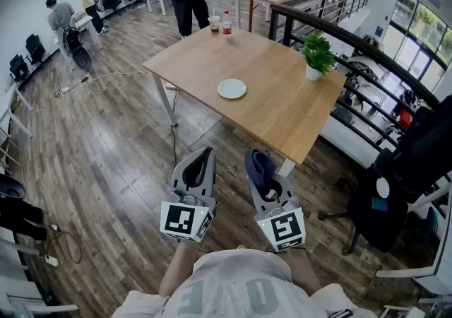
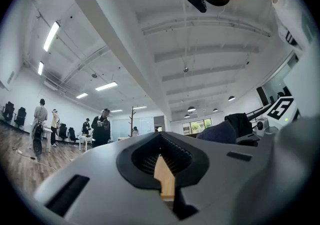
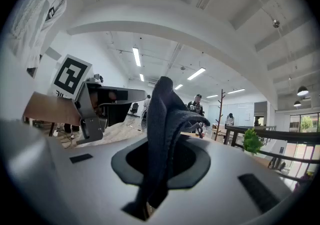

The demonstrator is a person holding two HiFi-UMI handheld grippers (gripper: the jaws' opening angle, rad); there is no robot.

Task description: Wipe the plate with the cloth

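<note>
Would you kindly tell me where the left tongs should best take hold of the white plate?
Probably the plate by its near rim, coming in low over the table edge: it lies flat on the wood, so only that thin rim offers a hold.

Wood-plank floor (image 1: 106, 140), wooden table (image 1: 282, 112), black railing (image 1: 304, 14), windows right (image 1: 424, 16), ceiling strip lights (image 2: 51, 36).

Ribbed knit cloth (image 3: 162, 114), smooth plate (image 1: 232, 88); matt wooden table (image 1: 275, 119), wood-plank floor (image 1: 106, 154)
</note>
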